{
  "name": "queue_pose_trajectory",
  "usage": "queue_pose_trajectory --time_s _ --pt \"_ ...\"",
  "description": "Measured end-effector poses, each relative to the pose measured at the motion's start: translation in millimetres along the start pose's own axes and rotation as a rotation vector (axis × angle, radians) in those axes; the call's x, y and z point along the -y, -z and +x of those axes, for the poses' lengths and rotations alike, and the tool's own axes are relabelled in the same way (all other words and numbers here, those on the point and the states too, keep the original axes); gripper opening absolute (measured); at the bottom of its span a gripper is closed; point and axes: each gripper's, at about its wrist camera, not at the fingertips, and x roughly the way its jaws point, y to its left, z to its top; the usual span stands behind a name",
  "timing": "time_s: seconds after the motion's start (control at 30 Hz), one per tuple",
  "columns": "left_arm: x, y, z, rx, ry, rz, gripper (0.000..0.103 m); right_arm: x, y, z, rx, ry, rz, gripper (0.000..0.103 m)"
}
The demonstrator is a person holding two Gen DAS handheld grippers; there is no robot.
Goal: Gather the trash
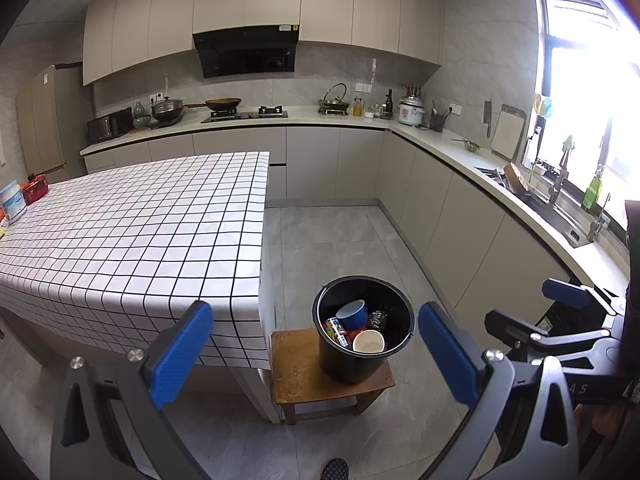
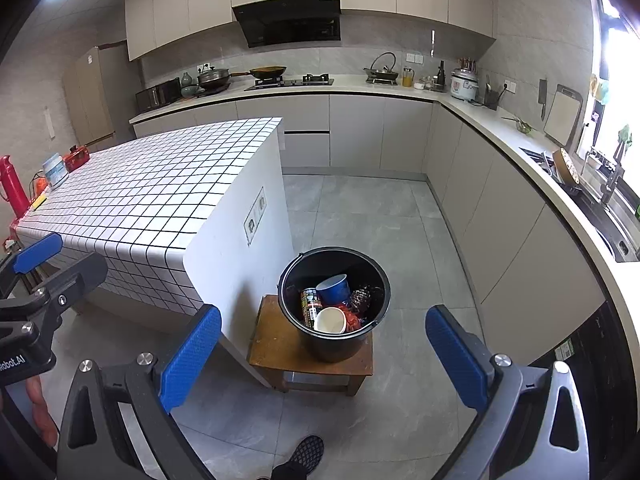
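The left gripper (image 1: pixel 316 354) and the right gripper (image 2: pixel 323 354) are both held high, jaws spread wide and empty, blue pads framing the bucket (image 2: pixel 334 304) below. The bucket stands on a low wooden stool (image 2: pixel 276 346) just beside the corner of the checked table (image 1: pixel 132 224), presumably raised there for easy reach. Inside lie a blue cup (image 2: pixel 334 288), a white cup (image 2: pixel 330 320), a can (image 2: pixel 310 304) and dark crumpled wrappers (image 2: pixel 364 294). The table's near surface is bare; jars (image 1: pixel 12 202) remain at its far left end. Judgement: collection appears largely complete. The bucket sits ahead of and beneath both claws, well apart from them.
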Motion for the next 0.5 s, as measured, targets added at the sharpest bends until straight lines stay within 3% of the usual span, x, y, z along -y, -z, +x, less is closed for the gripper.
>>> queue_pose_trajectory --time_s 0.5 --pt "2.9 -5.2 1.7 0.002 0.007 -0.006 0.103 4.9 -2.3 2.3 0.003 0.011 0.012 0.103"
